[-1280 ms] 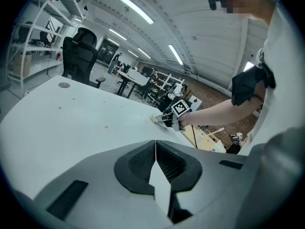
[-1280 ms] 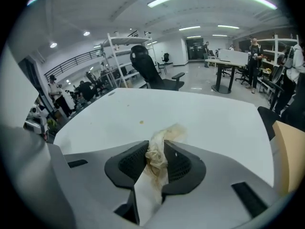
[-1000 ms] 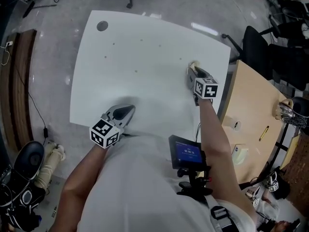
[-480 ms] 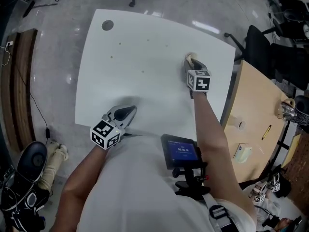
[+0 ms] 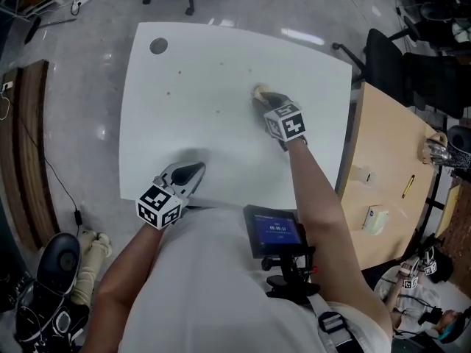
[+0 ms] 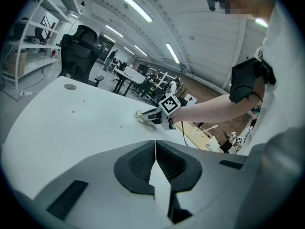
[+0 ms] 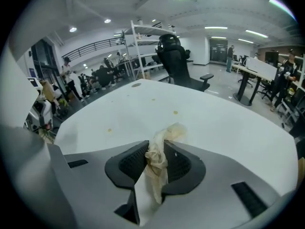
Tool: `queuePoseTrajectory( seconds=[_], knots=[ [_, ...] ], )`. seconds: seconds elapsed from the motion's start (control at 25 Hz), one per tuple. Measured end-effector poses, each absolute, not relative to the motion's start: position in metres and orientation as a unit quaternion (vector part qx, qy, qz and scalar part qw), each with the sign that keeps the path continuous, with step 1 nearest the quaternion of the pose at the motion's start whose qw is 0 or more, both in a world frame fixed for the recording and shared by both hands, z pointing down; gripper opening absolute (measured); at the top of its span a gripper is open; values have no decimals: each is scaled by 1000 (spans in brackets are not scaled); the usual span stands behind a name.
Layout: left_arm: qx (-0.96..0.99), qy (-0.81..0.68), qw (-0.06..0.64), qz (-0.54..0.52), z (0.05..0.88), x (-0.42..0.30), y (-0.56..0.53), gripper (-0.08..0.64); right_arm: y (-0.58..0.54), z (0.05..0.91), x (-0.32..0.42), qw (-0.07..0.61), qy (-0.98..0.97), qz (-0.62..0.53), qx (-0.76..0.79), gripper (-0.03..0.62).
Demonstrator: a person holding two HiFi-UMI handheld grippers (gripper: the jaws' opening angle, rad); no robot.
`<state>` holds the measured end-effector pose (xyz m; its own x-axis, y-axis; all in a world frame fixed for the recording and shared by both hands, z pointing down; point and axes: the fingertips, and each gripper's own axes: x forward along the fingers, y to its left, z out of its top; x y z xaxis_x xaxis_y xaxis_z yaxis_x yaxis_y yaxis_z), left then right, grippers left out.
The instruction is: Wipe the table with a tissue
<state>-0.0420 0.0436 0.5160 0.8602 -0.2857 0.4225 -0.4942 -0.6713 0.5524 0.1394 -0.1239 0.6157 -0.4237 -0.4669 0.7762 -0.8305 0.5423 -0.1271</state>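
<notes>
Right jaws: the right gripper (image 7: 155, 171) is clenched on a crumpled, brown-stained tissue (image 7: 164, 137). The tissue is pinched between the ribbed pads and its loose end pokes out past the tips.
Tissue position: right of the table's centre, in its far half. From the left gripper view its front end appears to press on the white table (image 5: 213, 138).
Left jaws: the left gripper (image 5: 194, 170) is clamped together with nothing between the jaws. It sits low over the table's near edge, left of centre, well apart from the right gripper.
Stains: small brown spots (image 5: 179, 72) are scattered left of the tissue and beyond it. In the right gripper view one lies a little ahead of the tissue.
Open room: a wide stretch of white top runs from the tissue to the left edge and the far edge. Another lies between the two grippers.
Edges: the table's right edge is near the right gripper, and a wooden desk (image 5: 390, 168) stands just past it across a narrow gap. A round cable hole (image 5: 158, 46) sits at the far left corner. Black office chairs (image 5: 386, 57) stand on the floor off the far and right sides.
Hidden: the person's torso and a chest-mounted screen (image 5: 274, 232) cover the middle of the near edge. In the head view the right gripper hides most of the tissue, leaving only a small pale wad visible.
</notes>
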Motion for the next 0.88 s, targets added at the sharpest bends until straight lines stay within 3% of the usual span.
queuePoseTrajectory(
  seconds=[0.28,0.52,0.76,0.88],
  knots=[
    [916,-178,329,146,507,-47,46,8,-86,581,114,253,-818,309,413,100],
    [928,-129,315,152,507,-50,55,8,-42,587,150,295,-769,310,474,100],
    [926,-138,316,150,506,-58,54,8,-45,589,186,234,-723,337,556,100],
    [922,-155,321,150,507,-61,53,8,-59,593,195,265,-718,315,561,100]
  ],
)
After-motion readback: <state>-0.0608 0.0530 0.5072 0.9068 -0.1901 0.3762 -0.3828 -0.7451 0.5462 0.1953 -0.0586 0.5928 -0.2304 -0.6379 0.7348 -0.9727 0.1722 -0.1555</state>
